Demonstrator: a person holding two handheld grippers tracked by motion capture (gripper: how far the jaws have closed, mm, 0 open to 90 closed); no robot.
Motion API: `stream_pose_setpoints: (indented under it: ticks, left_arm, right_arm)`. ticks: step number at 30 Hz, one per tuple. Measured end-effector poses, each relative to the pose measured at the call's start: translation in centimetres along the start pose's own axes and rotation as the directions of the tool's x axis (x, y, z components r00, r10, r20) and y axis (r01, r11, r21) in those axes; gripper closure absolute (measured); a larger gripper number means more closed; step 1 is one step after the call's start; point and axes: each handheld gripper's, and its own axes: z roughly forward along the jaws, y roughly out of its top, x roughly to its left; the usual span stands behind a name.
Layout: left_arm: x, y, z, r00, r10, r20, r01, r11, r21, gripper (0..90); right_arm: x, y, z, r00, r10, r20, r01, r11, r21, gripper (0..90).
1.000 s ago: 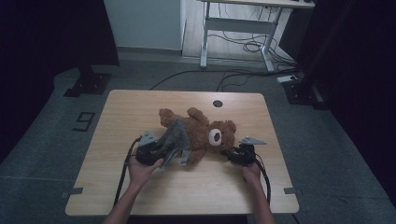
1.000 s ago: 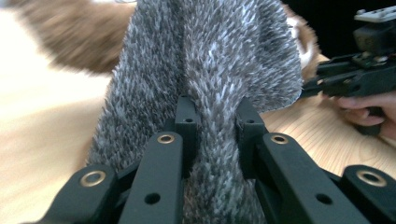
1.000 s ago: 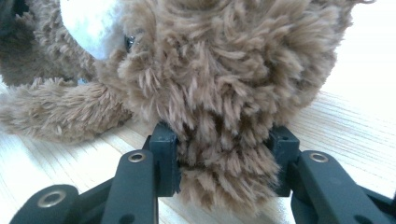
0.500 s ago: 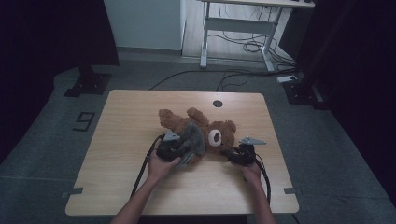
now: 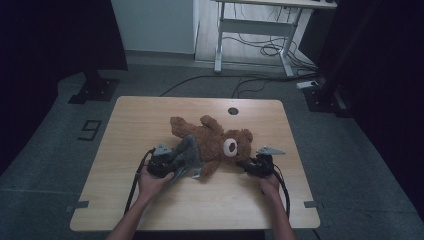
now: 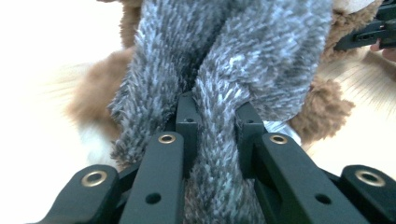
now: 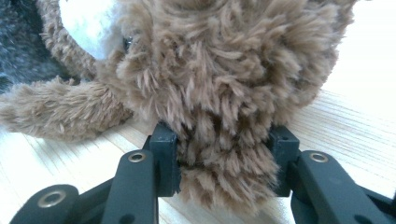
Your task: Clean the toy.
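A brown teddy bear (image 5: 215, 142) lies on its back on the wooden table (image 5: 150, 115), head toward the right. A grey fuzzy cloth (image 5: 186, 155) drapes over its lower body. My left gripper (image 5: 176, 167) is at the bear's left, shut on a bunched fold of that grey cloth (image 6: 219, 93), which fills the gap between the left gripper's (image 6: 217, 126) jaws. My right gripper (image 5: 245, 164) sits low at the bear's head, shut on a tuft of brown fur (image 7: 224, 70) at the right gripper's (image 7: 224, 158) pads. The bear's white muzzle (image 7: 88, 18) shows above.
A round cable hole (image 5: 233, 110) sits near the table's far edge. Bare wood lies left of the bear and along the front edge (image 5: 200, 220). Behind the table a white desk frame (image 5: 250, 30) stands over loose cables on the floor.
My left gripper, holding the grey cloth, swung right over the bear, then came back left and lower. The right gripper and the bear's head stayed put.
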Motion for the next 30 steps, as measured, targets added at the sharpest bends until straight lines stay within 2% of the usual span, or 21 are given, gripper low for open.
stream_pose_setpoints:
  ticks: [3,5,8,10,12,16,18,19,20,24,26,27,30]
  left_arm:
    - [0.7,-0.7,-0.9,0.9998,-0.020,-0.003,0.020,0.9997,-0.012,76.3]
    - [0.7,-0.8,-1.4,0.9993,-0.037,-0.005,0.037,0.9986,-0.038,76.4]
    - [-0.1,0.1,-1.6,0.9998,-0.021,-0.003,0.021,0.9973,-0.070,76.8]
    - [-1.2,1.4,-1.2,0.9998,-0.002,0.020,0.003,0.9960,-0.089,76.9]
    - [-2.6,2.9,-0.5,0.9984,0.025,0.051,-0.020,0.9948,-0.100,77.0]
    - [-6.2,6.0,2.0,0.9897,0.091,0.110,-0.080,0.9913,-0.105,77.0]
    - [-7.6,7.3,3.1,0.9858,0.124,0.114,-0.113,0.9884,-0.102,77.0]
    - [-9.2,8.8,4.3,0.9808,0.170,0.096,-0.161,0.9825,-0.093,76.9]
    - [-9.2,8.8,4.3,0.9808,0.170,0.096,-0.161,0.9825,-0.093,76.9]
    - [-11.1,10.6,7.1,0.9745,0.184,0.128,-0.178,0.9824,-0.056,76.9]
    - [-12.0,10.3,8.4,0.9670,0.230,0.109,-0.228,0.9731,-0.037,77.1]
    - [-12.2,10.1,8.6,0.9656,0.239,0.104,-0.236,0.9711,-0.035,77.3]
    - [-12.1,9.6,8.7,0.9676,0.229,0.107,-0.225,0.9734,-0.043,77.8]
  right_arm:
    - [0.0,0.0,0.0,1.0000,0.000,0.001,0.000,1.000,0.000,57.5]
    - [0.0,0.0,0.0,1.0000,0.002,-0.002,-0.002,1.000,-0.002,57.5]
    - [0.0,0.0,0.1,1.0000,0.004,-0.001,-0.004,1.000,-0.006,57.6]
    - [0.0,0.0,0.0,1.0000,0.002,0.001,-0.002,1.000,-0.005,57.7]
    - [0.1,0.0,0.0,1.0000,-0.001,0.005,0.002,1.000,-0.008,57.7]
    - [0.1,0.0,0.0,0.9999,-0.006,0.008,0.006,1.000,-0.009,57.7]
    - [0.2,0.0,0.0,0.9999,-0.007,0.010,0.007,1.000,-0.010,57.7]
    - [0.2,0.0,0.0,0.9999,-0.004,0.011,0.004,1.000,-0.011,57.7]
    - [0.2,0.0,0.0,0.9999,-0.004,0.011,0.004,1.000,-0.011,57.7]
    - [0.2,0.0,0.0,0.9999,-0.004,0.009,0.004,1.000,-0.012,57.7]
    - [0.1,0.0,0.0,0.9999,-0.002,0.011,0.002,1.000,-0.010,57.6]
    - [0.1,0.0,0.1,0.9998,0.008,0.020,-0.008,1.000,0.002,57.7]
    - [0.0,0.0,0.1,0.9998,0.008,0.021,-0.008,1.000,0.006,57.8]
